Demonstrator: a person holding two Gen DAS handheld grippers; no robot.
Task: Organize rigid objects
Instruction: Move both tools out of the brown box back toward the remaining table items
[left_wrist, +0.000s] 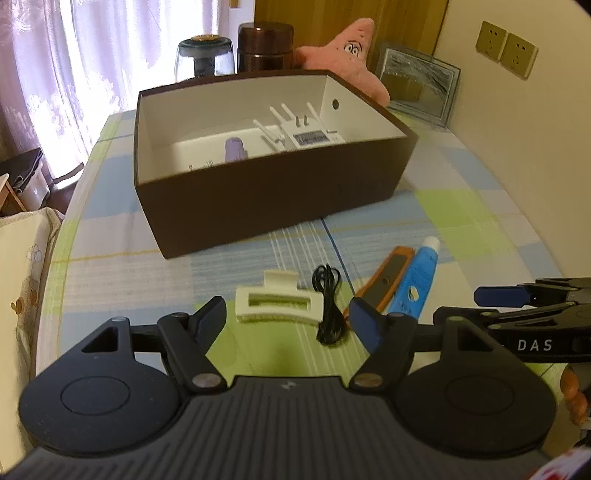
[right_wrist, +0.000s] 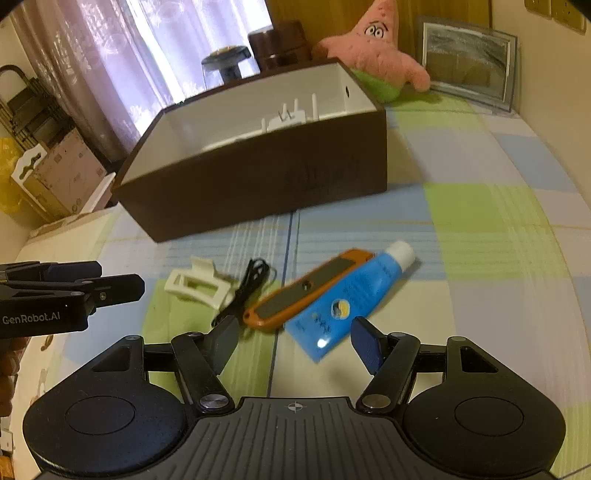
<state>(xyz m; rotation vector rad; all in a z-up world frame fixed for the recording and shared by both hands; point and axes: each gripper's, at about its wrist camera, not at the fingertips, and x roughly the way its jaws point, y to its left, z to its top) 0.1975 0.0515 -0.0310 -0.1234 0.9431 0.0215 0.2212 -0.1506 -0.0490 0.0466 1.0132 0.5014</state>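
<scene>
Both grippers lining up over the leftovers, nothing grabbed yet

Left gripper (left_wrist: 288, 319), jaws wide and empty, faces the hair clip (left_wrist: 277, 302); right gripper (right_wrist: 293, 338), half-open and empty, faces the tube (right_wrist: 347, 295) and box cutter (right_wrist: 306, 290) mid-tabletop, probably bound for the box (left_wrist: 258, 206) nearer the far edge.

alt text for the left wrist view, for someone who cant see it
The open left gripper hangs over a white hair clip and a black cable on a checked tablecloth. An orange utility knife and blue tube lie to the right; a brown box sits behind.
</scene>
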